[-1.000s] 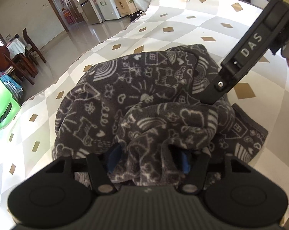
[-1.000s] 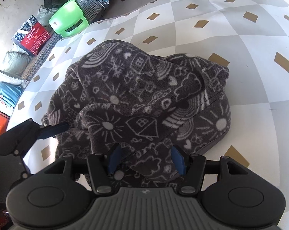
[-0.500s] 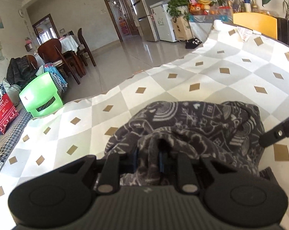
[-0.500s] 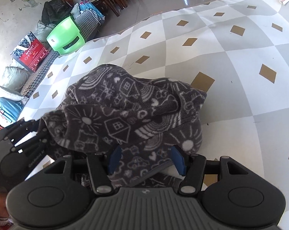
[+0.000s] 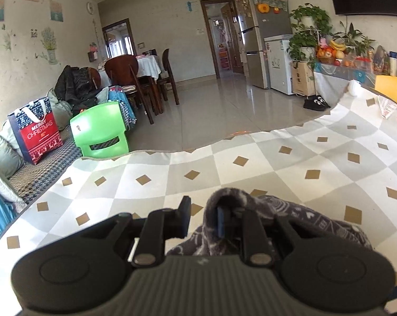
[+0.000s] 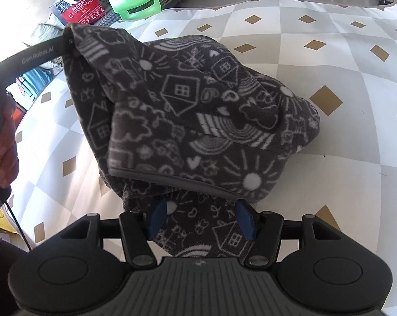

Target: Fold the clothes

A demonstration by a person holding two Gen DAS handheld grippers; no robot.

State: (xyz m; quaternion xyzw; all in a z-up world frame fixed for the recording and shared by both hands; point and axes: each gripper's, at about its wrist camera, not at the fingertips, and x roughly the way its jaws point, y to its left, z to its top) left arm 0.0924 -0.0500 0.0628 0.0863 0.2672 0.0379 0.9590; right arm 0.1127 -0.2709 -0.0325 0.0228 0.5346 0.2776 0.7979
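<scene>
left gripper clamped on a raised corner of the dark grey doodle-printed fleece garment; right gripper half open, fleece lying between its fingers.

Table covered with a white and grey checked cloth with tan diamonds. Dark grey patterned fleece garment lies bunched near the middle, part of it lifted off the surface. Some paper and a small white object sit near the far right edge.
</scene>
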